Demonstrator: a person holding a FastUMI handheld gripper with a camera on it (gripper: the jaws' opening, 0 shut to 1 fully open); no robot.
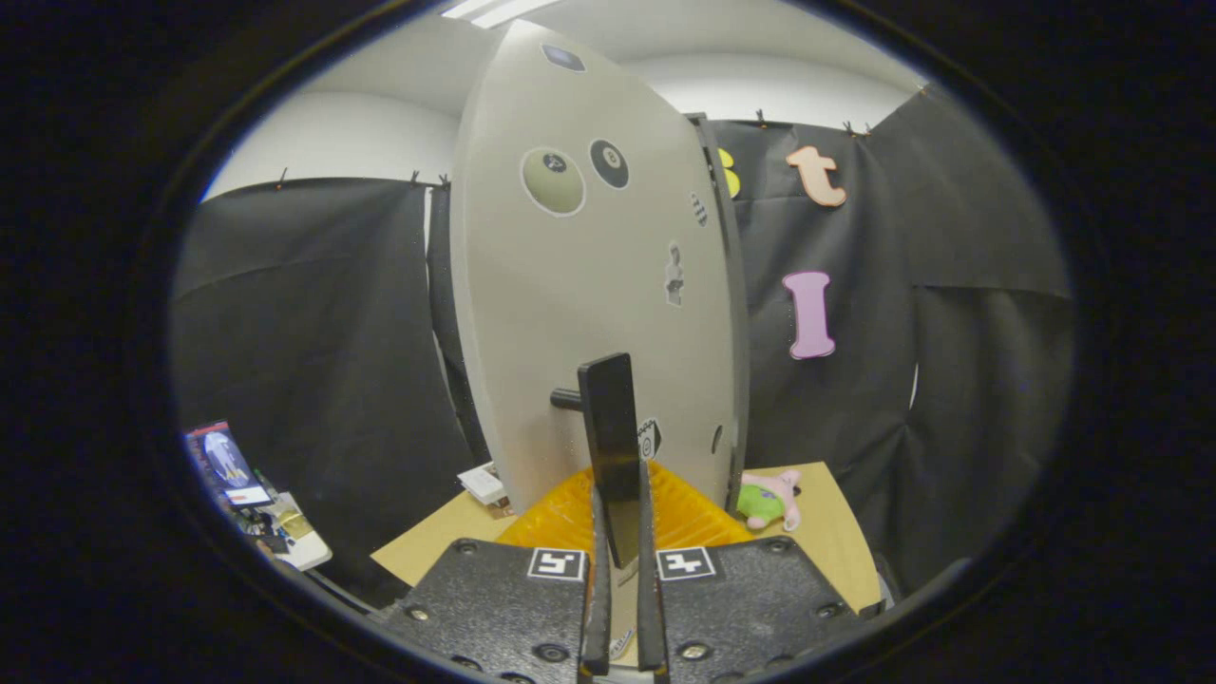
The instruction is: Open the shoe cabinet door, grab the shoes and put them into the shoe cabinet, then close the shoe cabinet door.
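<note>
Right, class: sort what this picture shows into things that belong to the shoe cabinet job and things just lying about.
Belongs to the job:
- cabinet door
- door handle, clamped between the fingers
- gripper, shut on the handle

Just lying about:
- plush toy beside the cabinet
- orange mat
- small box
- stickers on the door

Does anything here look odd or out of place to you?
One thing: a small plush toy lies on the tabletop right of the cabinet door, unrelated to shoes. Otherwise nothing stands out; the fingers are closed on the door's black handle, and the door looks intact.
</note>
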